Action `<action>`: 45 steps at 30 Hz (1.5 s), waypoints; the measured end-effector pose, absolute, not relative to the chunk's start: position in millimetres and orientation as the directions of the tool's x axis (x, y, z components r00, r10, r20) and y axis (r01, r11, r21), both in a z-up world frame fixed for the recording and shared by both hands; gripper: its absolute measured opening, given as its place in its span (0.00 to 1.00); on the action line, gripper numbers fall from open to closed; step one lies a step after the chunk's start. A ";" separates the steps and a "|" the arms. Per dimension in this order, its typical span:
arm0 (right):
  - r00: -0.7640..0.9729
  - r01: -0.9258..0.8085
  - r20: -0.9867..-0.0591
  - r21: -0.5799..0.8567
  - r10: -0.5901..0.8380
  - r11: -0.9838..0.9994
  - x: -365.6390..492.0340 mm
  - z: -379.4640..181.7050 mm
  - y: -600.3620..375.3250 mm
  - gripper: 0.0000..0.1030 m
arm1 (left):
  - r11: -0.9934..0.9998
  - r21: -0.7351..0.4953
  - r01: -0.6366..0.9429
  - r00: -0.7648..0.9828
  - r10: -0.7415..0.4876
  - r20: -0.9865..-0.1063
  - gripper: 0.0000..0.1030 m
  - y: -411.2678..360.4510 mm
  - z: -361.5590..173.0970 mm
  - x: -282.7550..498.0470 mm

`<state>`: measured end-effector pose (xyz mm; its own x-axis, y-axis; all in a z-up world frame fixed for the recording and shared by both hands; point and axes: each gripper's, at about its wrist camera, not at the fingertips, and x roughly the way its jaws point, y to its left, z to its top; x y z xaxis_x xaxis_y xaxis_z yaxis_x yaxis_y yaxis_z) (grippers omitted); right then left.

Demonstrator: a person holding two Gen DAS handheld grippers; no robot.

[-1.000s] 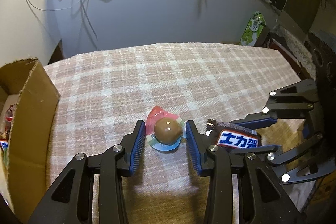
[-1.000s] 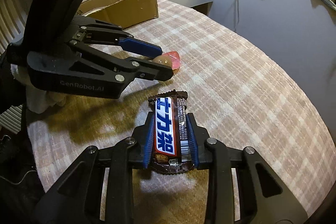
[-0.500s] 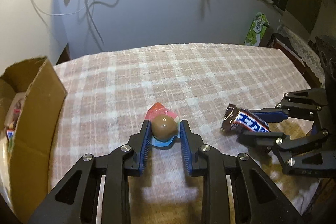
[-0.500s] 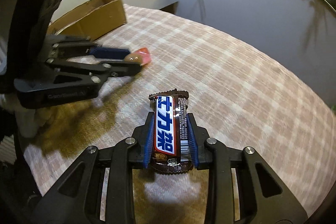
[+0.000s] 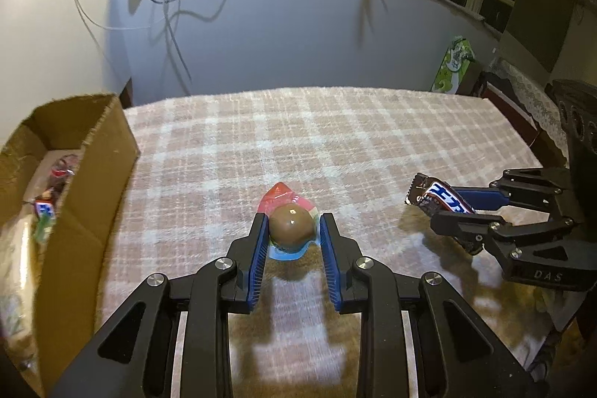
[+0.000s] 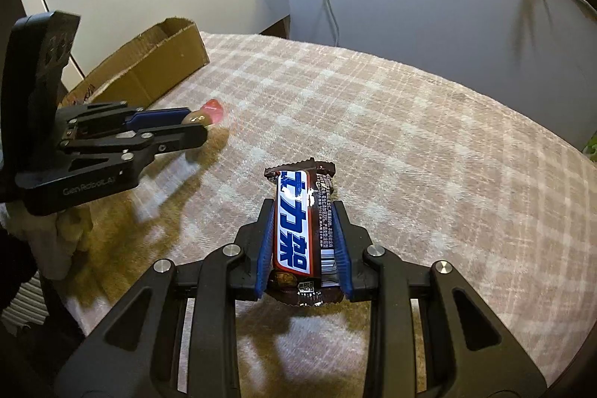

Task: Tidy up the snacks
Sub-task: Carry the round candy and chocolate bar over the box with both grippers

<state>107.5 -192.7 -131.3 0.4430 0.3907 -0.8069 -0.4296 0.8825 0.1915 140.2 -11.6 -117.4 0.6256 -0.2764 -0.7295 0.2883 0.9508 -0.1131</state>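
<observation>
My left gripper (image 5: 291, 224) is shut on a jelly cup (image 5: 291, 225), a brown dome with a pink and blue foil rim, held just above the checked tablecloth (image 5: 298, 137). It also shows in the right wrist view (image 6: 197, 122) with the cup (image 6: 209, 110) at its tips. My right gripper (image 6: 304, 211) is shut on a brown Snickers bar (image 6: 298, 226) with blue lettering, lifted off the cloth. In the left wrist view that gripper (image 5: 444, 207) holds the bar (image 5: 438, 198) at the right.
An open cardboard box (image 5: 74, 174) with several snacks inside stands at the table's left edge; it also shows in the right wrist view (image 6: 149, 66). A green packet (image 5: 453, 66) leans beyond the far right corner. A wall with cables lies behind the table.
My left gripper closed on the jelly cup and lifted it slightly. My right gripper, holding the bar, drew away to the right. The box has come further into view.
</observation>
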 end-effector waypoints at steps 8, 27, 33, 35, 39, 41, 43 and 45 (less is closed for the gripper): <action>0.480 -0.445 -0.781 0.175 0.399 0.878 98.1 -102.1 -179.7 0.29 | 0.956 -0.115 0.269 0.684 -0.274 -0.676 0.25 10.3 -87.2 116.9; 0.482 -0.608 -0.728 0.123 0.487 0.785 117.8 -53.2 -45.4 0.29 | 0.992 -0.099 0.082 0.781 -0.126 -0.611 0.25 122.6 -54.5 82.1; 0.466 -0.641 -0.722 0.124 0.512 0.758 131.5 -49.0 -7.5 0.29 | 0.995 -0.095 0.036 0.786 -0.087 -0.612 0.25 148.9 -56.0 78.6; 0.462 -0.647 -0.723 0.122 0.514 0.753 135.7 -49.8 3.3 0.29 | 0.995 -0.095 0.024 0.786 -0.077 -0.614 0.25 155.6 -57.1 77.7; 0.443 -0.658 -0.725 0.136 0.527 0.740 144.2 -51.7 23.8 0.29 | 0.995 -0.097 0.000 0.785 -0.060 -0.617 0.25 167.7 -59.6 76.7; 0.435 -0.664 -0.726 0.140 0.532 0.734 146.3 -52.3 30.0 0.29 | 0.995 -0.099 -0.011 0.784 -0.053 -0.618 0.25 173.5 -60.8 76.4; 0.423 -0.674 -0.728 0.146 0.540 0.724 148.1 -52.9 37.8 0.29 | 0.995 -0.101 -0.016 0.785 -0.050 -0.617 0.26 177.6 -61.3 76.5; 0.414 -0.685 -0.730 0.144 0.544 0.714 148.8 -53.8 45.4 0.29 | 0.994 -0.103 -0.022 0.786 -0.047 -0.617 0.25 181.3 -61.8 76.1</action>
<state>148.8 45.4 -53.8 0.4140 0.5439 -0.7299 -0.6851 0.7142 0.1435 76.1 181.3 -61.8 0.7859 -0.0466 -0.6166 -0.0220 0.9944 -0.1031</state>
